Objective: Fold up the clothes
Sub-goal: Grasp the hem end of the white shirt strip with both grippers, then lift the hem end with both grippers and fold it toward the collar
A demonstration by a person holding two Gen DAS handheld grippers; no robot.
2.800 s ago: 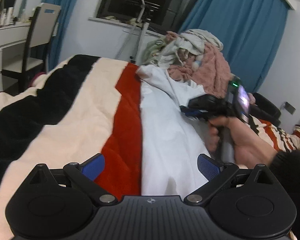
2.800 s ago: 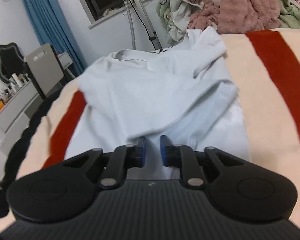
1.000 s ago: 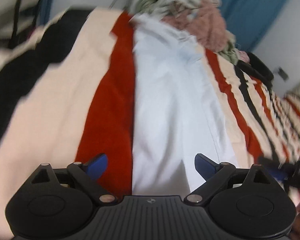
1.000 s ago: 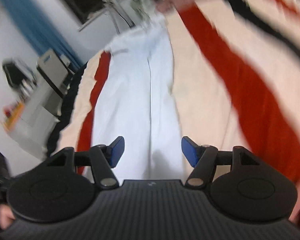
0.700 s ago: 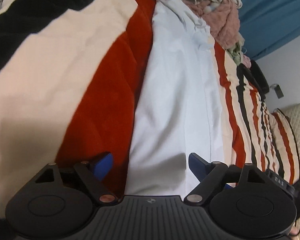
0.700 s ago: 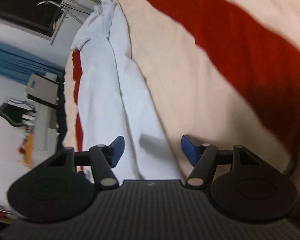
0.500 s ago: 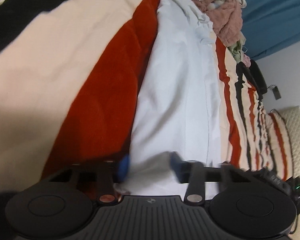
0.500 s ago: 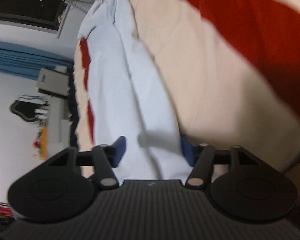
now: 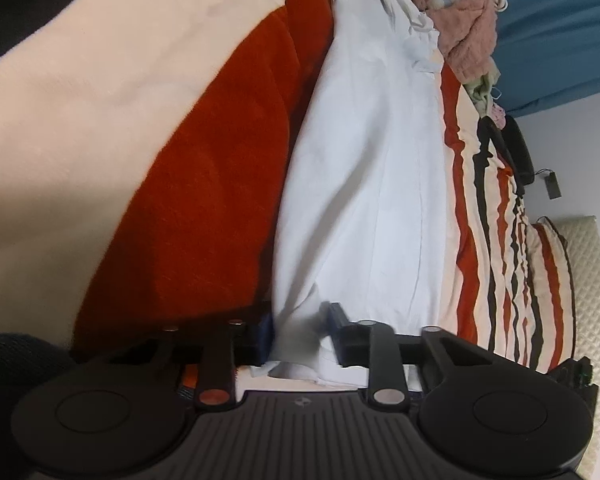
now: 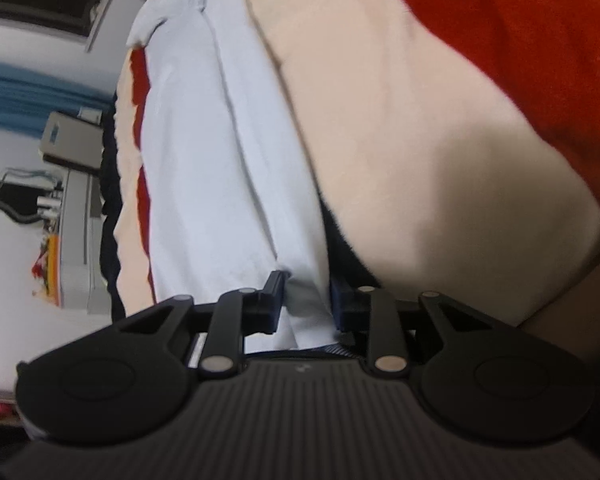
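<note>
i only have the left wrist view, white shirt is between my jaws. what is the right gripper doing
Observer: The right gripper has just closed on the shirt too, pinching the near end of it.
Operator: which edge of it
Observer: The edge beside the cream band of the blanket.
Operator: what's past the far side from there
Observer: A pale desk with small clutter on it stands against the wall.

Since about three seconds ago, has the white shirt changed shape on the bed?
Yes. The white shirt, earlier spread wide, now lies as a narrow strip beside the blanket's red stripe, its near end pinched in both tongs, which have just been closing.
</note>
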